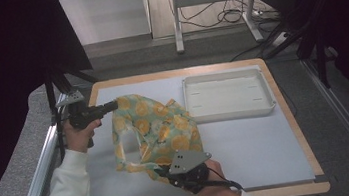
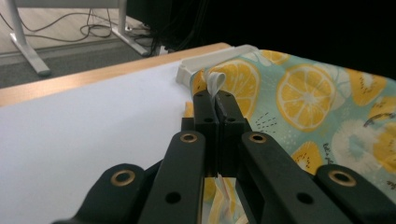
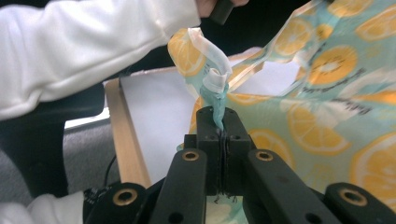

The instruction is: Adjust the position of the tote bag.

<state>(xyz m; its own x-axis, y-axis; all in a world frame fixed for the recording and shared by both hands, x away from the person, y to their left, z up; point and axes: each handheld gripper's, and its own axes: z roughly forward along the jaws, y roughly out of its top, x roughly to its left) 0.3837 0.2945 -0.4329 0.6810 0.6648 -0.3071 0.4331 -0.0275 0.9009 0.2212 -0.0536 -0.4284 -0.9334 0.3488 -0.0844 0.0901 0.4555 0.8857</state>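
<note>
The lemon-print cloth (image 1: 159, 130) hangs lifted at centre-left of the high view, each edge pinched in a closed tool, left (image 1: 113, 105) and right (image 1: 164, 171), so gripping looks done while spreading or folding on the surface (image 1: 248, 144) remains.

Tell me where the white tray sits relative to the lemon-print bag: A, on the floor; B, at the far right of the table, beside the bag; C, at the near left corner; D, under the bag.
B: in the high view the tray lies at the table's far right, with the bag held up to its left by both grippers.
</note>
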